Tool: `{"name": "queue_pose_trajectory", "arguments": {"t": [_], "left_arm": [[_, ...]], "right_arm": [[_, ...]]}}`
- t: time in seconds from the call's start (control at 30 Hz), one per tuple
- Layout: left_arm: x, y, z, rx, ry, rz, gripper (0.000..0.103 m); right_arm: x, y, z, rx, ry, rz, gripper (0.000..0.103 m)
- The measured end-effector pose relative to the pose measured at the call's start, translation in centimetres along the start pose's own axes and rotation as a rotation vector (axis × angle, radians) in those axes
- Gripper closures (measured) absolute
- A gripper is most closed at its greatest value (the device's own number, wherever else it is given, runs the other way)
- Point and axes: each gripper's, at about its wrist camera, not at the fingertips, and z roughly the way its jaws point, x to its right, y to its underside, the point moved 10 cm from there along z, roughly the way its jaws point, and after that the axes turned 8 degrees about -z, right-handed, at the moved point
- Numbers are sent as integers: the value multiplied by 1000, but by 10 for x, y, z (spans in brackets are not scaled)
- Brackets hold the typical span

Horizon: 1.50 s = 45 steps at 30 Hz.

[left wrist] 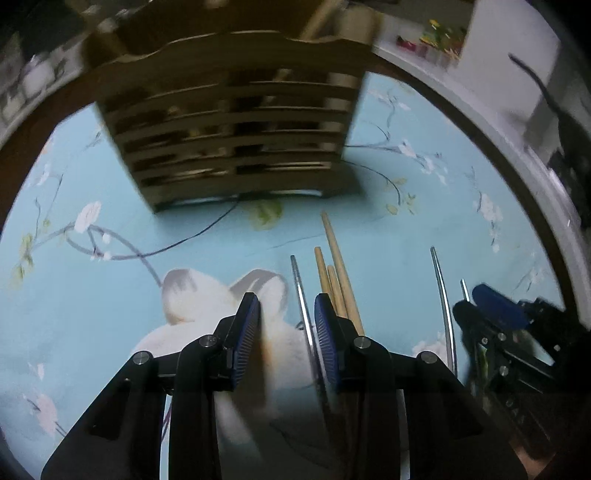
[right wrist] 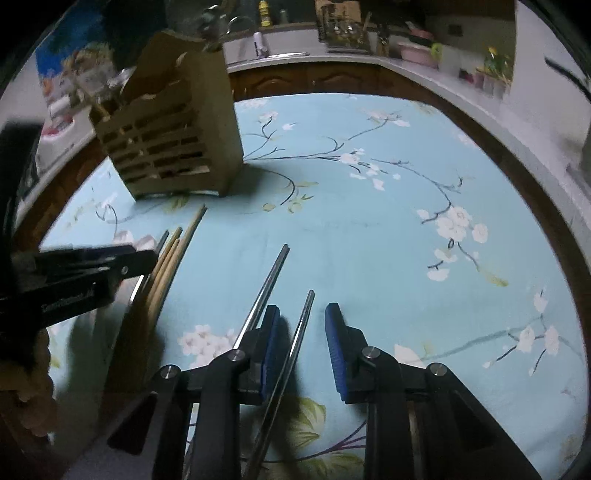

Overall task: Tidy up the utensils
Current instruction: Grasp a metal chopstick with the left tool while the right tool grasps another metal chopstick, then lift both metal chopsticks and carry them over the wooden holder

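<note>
Chopsticks lie on the counter (right wrist: 369, 229), which is covered by a light blue cloth (left wrist: 110, 295) printed with white blossoms and dark branches. Three wooden chopsticks (left wrist: 338, 273) rest side by side, touching one another, their tips pointing toward a slatted wooden utensil holder (left wrist: 229, 133) that stands upright farther back on the cloth; in the right wrist view the same wooden chopsticks (right wrist: 173, 258) sit at the left, partly behind the other tool. Three metal chopsticks are also on the cloth. One metal chopstick (left wrist: 301, 291) lies just left of the wooden ones.

The left claw (left wrist: 286, 328) is open, its blue pads well apart, and that metal chopstick runs through the gap close to the right-hand pad; the frame is blurred here, so I cannot tell whether the pad touches it. The wooden chopsticks lie just outside that same pad.

The right claw (right wrist: 301, 347) is also open and holds nothing firmly. A second metal chopstick (right wrist: 295, 354) passes between its pads, nearer the left-hand one, with clear space to the other pad. A third metal chopstick (right wrist: 264, 291) lies just outside the left-hand pad, roughly parallel to the second. Kitchen cabinets and a worktop with bottles (right wrist: 263, 13) stand beyond the cloth's far edge.
</note>
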Motion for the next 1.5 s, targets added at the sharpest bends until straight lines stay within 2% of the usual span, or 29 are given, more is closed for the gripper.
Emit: {"name": "queue_pose_trajectory", "arguments": {"t": [0.07, 0.2, 0.27, 0.3, 0.37, 0.43, 0.53, 0.7, 0.8, 0.97, 1.2, 1.5], "left_arm": [[2, 1, 0, 10, -16, 25, 80], [-5, 1, -2, 10, 2, 18, 90], [-8, 1, -3, 9, 0, 18, 95], [-7, 1, -4, 9, -2, 29, 96], [-8, 2, -6, 11, -10, 46, 98], [-8, 5, -10, 13, 2, 38, 99], [-11, 14, -21, 7, 59, 10, 99], [-18, 27, -40, 14, 83, 1, 99], [-19, 27, -56, 29, 137, -33, 99], [-25, 16, -102, 113, 204, -83, 99], [-35, 9, -170, 243, 276, -127, 99], [-46, 9, -212, 317, 311, -140, 99]], "right_arm": [[-1, 0, 0, 0, 6, -13, 77], [0, 1, 0, 3, -3, -13, 77], [0, 1, 0, 5, 4, -8, 83], [1, 1, 0, 7, 5, 0, 93], [3, 1, -1, 6, -14, 23, 96], [4, 1, -2, 6, -51, 57, 98], [6, 2, -7, 10, -112, 113, 99], [4, -1, -19, 27, -120, 109, 99], [1, -5, -25, 37, -133, 108, 99], [-3, -21, -63, 114, -172, 118, 99], [-8, -43, -124, 243, -173, 92, 99], [-16, -60, -171, 351, -178, 63, 99]]}}
